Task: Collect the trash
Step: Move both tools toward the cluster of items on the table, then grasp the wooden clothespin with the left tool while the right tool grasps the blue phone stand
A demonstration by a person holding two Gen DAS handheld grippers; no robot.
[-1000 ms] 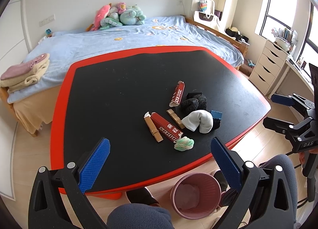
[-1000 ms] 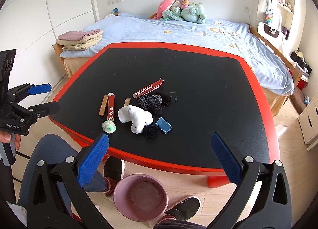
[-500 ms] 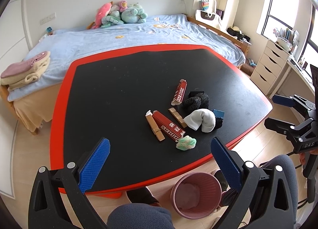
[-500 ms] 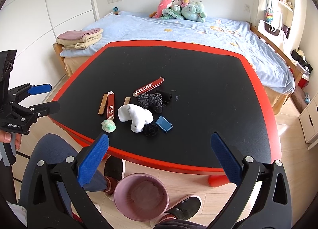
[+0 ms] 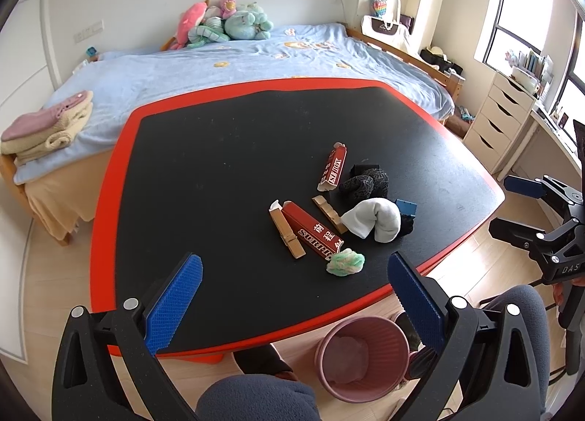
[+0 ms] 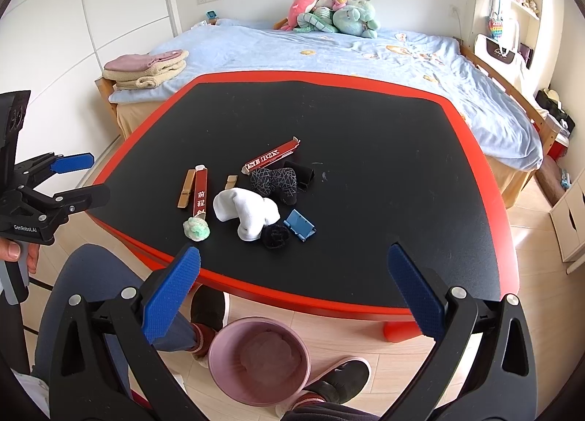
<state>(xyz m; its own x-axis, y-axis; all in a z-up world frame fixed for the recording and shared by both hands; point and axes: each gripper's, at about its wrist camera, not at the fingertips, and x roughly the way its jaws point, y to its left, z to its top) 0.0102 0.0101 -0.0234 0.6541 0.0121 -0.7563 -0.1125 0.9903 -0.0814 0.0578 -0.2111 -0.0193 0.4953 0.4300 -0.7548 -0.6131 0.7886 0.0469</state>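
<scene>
A black table with a red rim [image 5: 109, 179] [image 6: 471, 135] holds a small pile near its front edge: two red cartons [image 5: 310, 230] [image 5: 333, 166], a crumpled green-white wad [image 5: 345, 262] [image 6: 197, 230], wooden clothespins [image 5: 287, 234], a white sock [image 5: 373, 218] [image 6: 248, 210], black socks [image 5: 363, 183] and a blue clip [image 6: 299, 225]. A pink bin [image 5: 360, 357] [image 6: 259, 360] stands on the floor below the edge. My left gripper [image 5: 292, 296] is open and empty in front of the pile. My right gripper [image 6: 292, 289] is open and empty too.
A bed with a blue cover [image 5: 237, 66] and plush toys [image 5: 226, 22] stands behind the table. Folded towels [image 5: 47, 128] lie on its corner. White drawers [image 5: 501, 117] are at the right. The person's knees [image 5: 256, 399] and feet [image 6: 208, 307] are by the bin.
Both grippers have shifted slightly; the table and pile sit a little differently in each view. Both stay open and empty. Nothing on the table has moved.
</scene>
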